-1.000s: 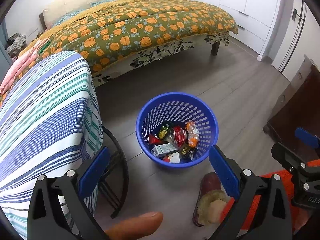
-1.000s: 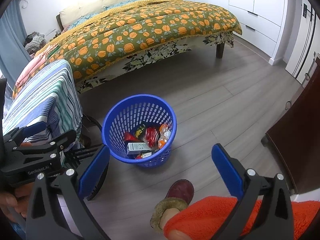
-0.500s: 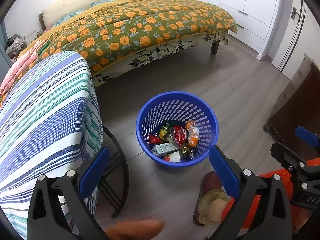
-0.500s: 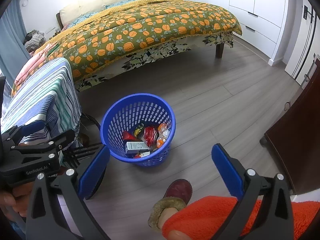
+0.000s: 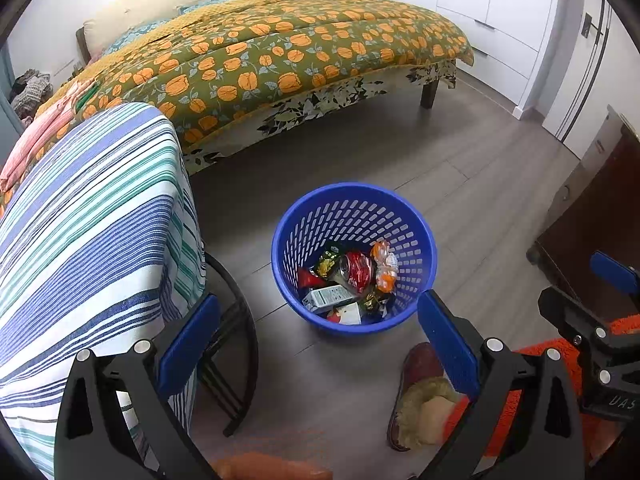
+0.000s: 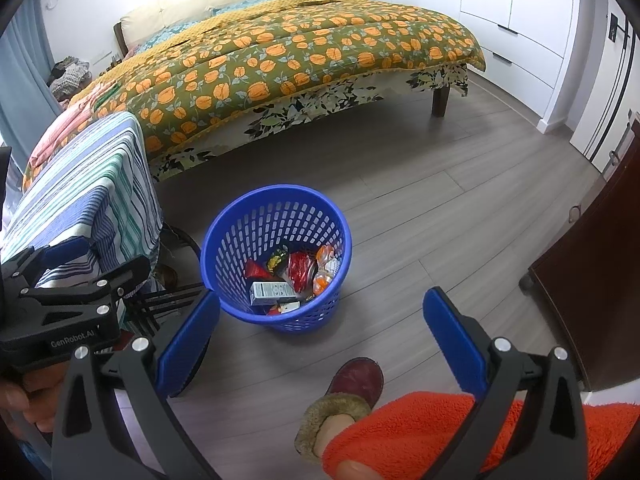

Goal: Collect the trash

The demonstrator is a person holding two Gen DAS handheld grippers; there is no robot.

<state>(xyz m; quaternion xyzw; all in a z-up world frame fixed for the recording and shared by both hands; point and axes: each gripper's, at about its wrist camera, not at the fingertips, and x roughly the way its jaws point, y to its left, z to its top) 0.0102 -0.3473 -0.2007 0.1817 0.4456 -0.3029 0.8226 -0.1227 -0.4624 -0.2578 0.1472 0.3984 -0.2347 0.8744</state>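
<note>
A blue perforated basket (image 5: 416, 236) (image 6: 224, 236) stands on the grey wood floor. Inside it lie several pieces of trash: a crushed red can (image 5: 357, 270) (image 6: 301, 270), a small white carton (image 5: 328, 296) (image 6: 272, 292) and bright wrappers (image 5: 383, 270) (image 6: 325, 268). My left gripper (image 5: 320, 336) hovers open above and in front of the basket with nothing between its blue fingers. My right gripper (image 6: 320, 336) is open too and holds nothing, with the basket just ahead to its left. Each gripper shows at the edge of the other's view.
A table under a striped cloth (image 5: 92, 216) (image 6: 92, 196) with black metal legs (image 5: 236, 344) stands left of the basket. A bed with an orange-flowered quilt (image 5: 280, 56) fills the back. A dark wooden cabinet (image 6: 592, 280) is on the right. A person's slippered foot (image 6: 352, 392) and orange fleece leg (image 6: 440, 436) are near.
Almost nothing has moved. Both grippers stay open above the basket, and the views have drifted only slightly.
</note>
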